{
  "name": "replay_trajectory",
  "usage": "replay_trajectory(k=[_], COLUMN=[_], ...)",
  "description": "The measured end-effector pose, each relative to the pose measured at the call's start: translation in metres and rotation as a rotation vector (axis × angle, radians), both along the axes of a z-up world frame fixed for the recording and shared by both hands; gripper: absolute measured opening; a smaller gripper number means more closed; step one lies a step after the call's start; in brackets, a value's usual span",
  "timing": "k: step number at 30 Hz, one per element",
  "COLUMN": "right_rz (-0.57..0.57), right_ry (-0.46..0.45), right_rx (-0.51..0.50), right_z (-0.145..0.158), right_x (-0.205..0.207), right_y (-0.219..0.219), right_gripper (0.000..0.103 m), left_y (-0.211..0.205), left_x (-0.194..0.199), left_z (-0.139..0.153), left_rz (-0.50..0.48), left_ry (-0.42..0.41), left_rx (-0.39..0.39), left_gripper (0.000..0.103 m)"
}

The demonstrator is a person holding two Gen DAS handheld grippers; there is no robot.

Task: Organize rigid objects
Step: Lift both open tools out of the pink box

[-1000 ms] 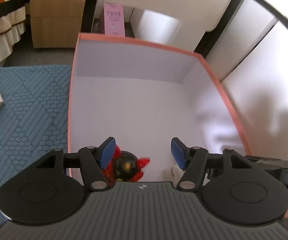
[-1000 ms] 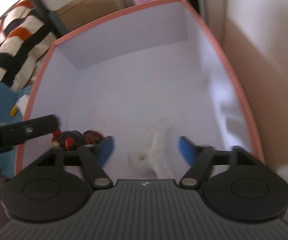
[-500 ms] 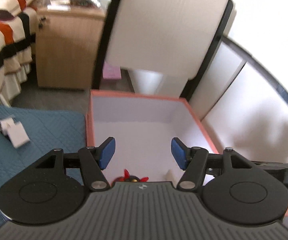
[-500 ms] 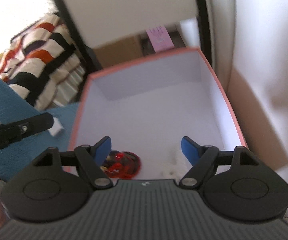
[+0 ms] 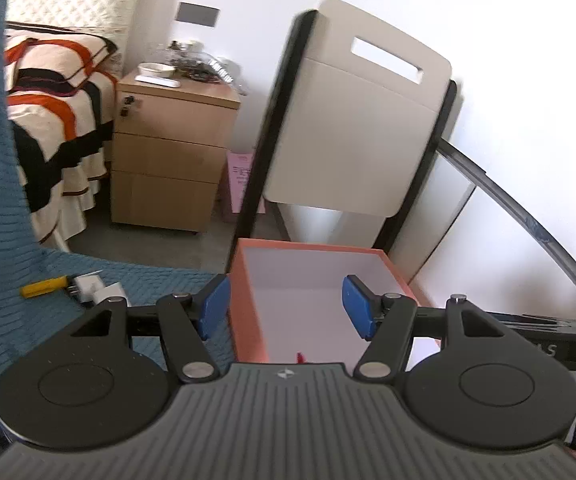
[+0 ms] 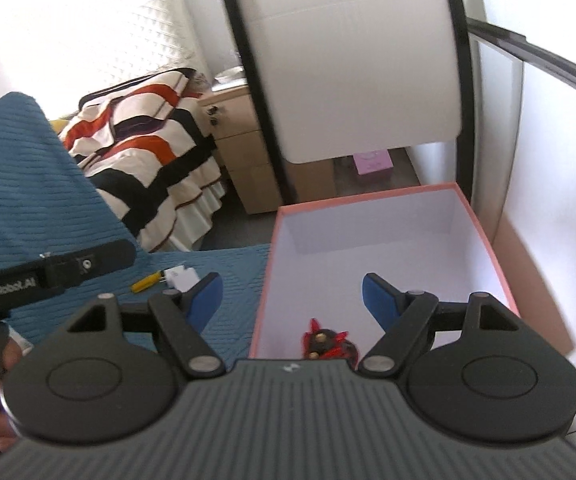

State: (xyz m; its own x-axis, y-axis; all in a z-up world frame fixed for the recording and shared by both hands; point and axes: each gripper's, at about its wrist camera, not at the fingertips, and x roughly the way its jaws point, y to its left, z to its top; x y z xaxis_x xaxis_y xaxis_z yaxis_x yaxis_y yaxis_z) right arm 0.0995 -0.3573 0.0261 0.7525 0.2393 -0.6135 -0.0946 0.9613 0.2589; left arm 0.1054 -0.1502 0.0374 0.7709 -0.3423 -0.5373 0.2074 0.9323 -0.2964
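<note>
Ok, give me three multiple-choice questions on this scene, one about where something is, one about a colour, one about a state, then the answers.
1. Where is the red and black toy?
A. inside the box
B. on the blue mat
C. on the bedside cabinet

2. What colour is the box rim?
A. green
B. salmon pink
C. black

3. How is the right gripper?
A. shut on the toy
B. shut on the yellow tool
C. open, holding nothing

Answers: A, it lies on the box's white floor; B, its top edge is pink; C, nothing sits between the blue pads.
</note>
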Motion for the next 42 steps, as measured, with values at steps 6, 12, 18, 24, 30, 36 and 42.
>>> replay_trajectory(k=[6,12,18,24,30,36,42], right_rz=[-0.005,0.004,0.035,0.062,0.099,0.099,0.108], right_ry=[-0.005,0.0,-0.005,-0.015,-0.002,0.01,0.009], right_rx=[-0.014,-0.012,-0.039,-0.041,-0.026,-0.026,-0.015], right_z=[-0.002,-0.005,-0.003,-0.005,-0.018,-0.038,-0.056], right_x=[-0.024,-0.052,-0.072,-0.089,-0.102,-0.111,-0.121], right_y=[0.034,0.06,0.082,0.106,0.127,0.145,0.156], right_gripper=[0.079,0.079,0.079,0.079,0.079,0.079,0.079], left_y=[0.04,0.075,0.103,0.12,0.145,0.159,0.165], left_x=[-0.028,-0.056,-0.078,-0.091,-0.102,-0.109,-0.118], left_z=[-0.004,-0.014,-0.011,-0.014,-0.029,-0.056,-0.078], left_rz=[0.018,0.065,0.095,0.09,0.113,0.099,0.087], left_ry=[0.002,0.007,-0.015,-0.023,-0.012,0.027,0.031], left_rx=[0.01,0.001,-0.011,0.001,0.013,0.014,0.013], left_gripper=[0.068,0.068,0.068,0.068,0.069,0.069,0.069])
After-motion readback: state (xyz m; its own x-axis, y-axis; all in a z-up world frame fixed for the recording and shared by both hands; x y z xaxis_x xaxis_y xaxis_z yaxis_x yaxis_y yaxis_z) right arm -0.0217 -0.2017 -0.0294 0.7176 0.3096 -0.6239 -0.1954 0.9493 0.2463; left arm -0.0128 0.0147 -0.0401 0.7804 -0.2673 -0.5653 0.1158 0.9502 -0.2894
